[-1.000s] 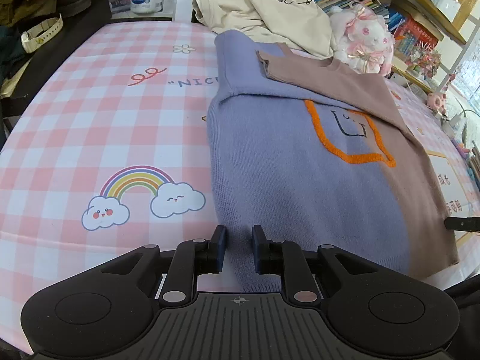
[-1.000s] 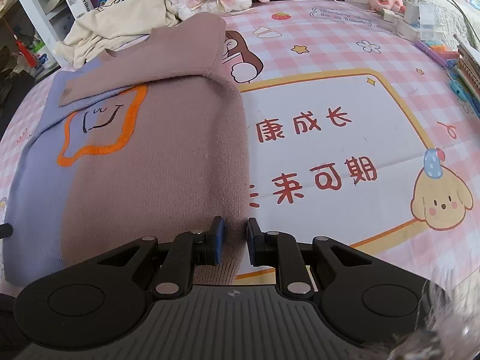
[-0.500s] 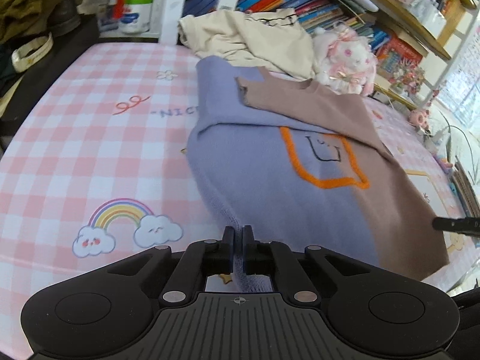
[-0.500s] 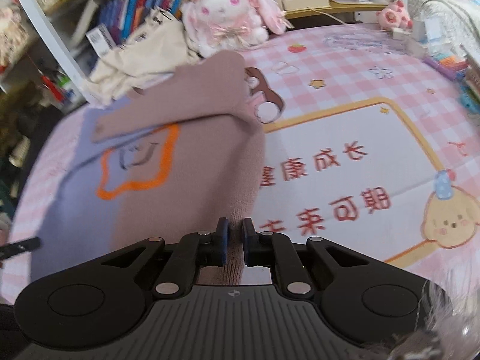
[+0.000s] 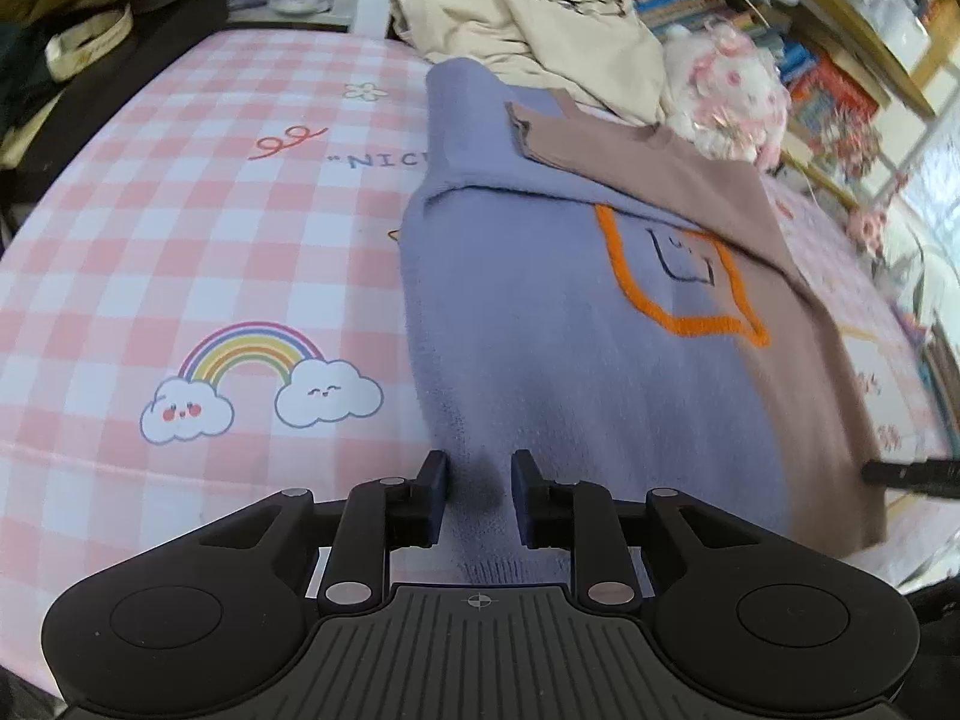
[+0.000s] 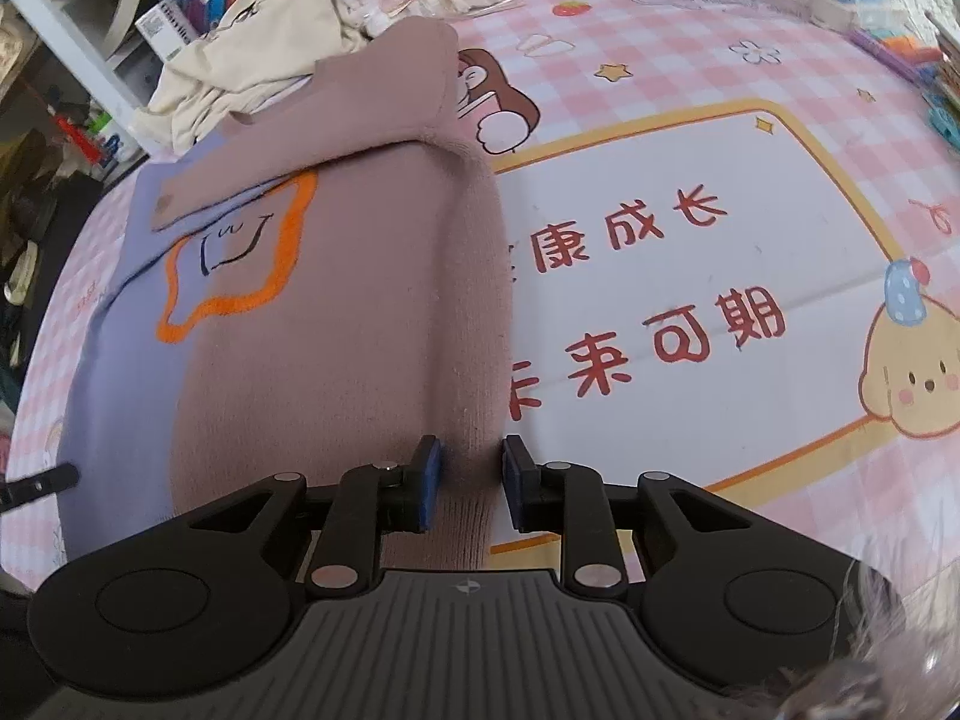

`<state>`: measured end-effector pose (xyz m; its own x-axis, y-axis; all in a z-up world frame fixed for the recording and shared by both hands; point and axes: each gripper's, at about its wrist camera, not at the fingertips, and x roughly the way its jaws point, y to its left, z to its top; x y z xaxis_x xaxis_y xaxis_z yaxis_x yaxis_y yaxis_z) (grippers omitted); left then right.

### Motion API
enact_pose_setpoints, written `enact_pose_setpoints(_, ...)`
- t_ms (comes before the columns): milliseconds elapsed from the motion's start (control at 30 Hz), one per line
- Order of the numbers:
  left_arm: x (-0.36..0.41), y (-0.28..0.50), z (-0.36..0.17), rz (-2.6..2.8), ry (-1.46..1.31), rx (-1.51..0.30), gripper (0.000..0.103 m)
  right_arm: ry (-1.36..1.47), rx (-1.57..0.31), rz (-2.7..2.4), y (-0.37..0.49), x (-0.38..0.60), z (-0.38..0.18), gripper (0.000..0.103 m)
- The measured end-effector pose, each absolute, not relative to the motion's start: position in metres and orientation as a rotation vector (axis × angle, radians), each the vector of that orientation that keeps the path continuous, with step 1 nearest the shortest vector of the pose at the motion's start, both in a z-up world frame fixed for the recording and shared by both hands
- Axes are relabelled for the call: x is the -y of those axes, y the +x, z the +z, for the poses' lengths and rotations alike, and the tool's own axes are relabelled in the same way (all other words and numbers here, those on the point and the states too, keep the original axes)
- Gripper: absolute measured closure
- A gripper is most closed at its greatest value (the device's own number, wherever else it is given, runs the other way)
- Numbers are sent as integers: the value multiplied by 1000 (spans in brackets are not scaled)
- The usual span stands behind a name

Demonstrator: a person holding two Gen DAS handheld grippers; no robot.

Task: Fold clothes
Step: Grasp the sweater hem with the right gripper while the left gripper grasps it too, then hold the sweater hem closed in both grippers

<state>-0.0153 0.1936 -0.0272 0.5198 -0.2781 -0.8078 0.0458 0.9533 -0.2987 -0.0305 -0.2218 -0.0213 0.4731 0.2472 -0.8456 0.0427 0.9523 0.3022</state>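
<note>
On the pink-and-white checked tablecloth [image 5: 180, 228] printed with a rainbow and clouds, a knitted sweater [image 5: 540, 324], half lilac-blue and half mauve-brown with an orange-outlined face patch, lies flat with both sleeves folded across its chest. At its lilac hem corner the left gripper [image 5: 478, 495] is opening, fabric lying loose between its spread fingers. At the brown hem corner the right gripper [image 6: 471, 483] is opening likewise, with the knit between its parted pads.
</note>
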Motion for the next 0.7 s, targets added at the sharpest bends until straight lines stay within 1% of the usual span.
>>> enact_pose_setpoints(33,-195,-14,-28,-193,-273,-1014,81,292,-1078,135,-29,220,-21,79)
enact_pose_setpoints(67,-196,-13,-28,-196,-295,-1018,83,284,-1080,142,-28,219,-21,82)
enact_pose_setpoints(100,-198,-11,-28,-201,-319,-1022,85,273,-1081,150,-27,217,-20,90)
enact_pose_setpoints(133,-199,-10,-27,-210,-336,-1020,99,267,-1071,158,-26,215,-18,90)
enact_pose_setpoints(167,-199,-10,-23,-219,-346,-1003,101,262,-1059,166,-26,213,-15,91)
enact_pose_setpoints(233,-196,-14,-10,-239,-335,-942,101,281,-1002,198,-29,213,-3,92)
enact_pose_setpoints(300,-189,-15,0,-266,-301,-918,101,313,-950,238,-32,214,9,92)
enact_pose_setpoints(467,-192,-14,-15,-238,-312,-989,99,341,-1007,227,-25,217,2,91)
enact_pose_setpoints(500,-195,-15,-18,-227,-324,-989,99,346,-1022,219,-25,218,-1,91)
enact_pose_setpoints(600,-200,-18,-21,-242,-384,-984,89,378,-1049,203,-25,223,-9,83)
enact_pose_setpoints(667,-202,-19,-24,-249,-399,-997,72,393,-1063,197,-28,225,-13,80)
enact_pose_setpoints(700,-202,-20,-26,-249,-400,-1008,70,397,-1070,195,-29,226,-14,78)
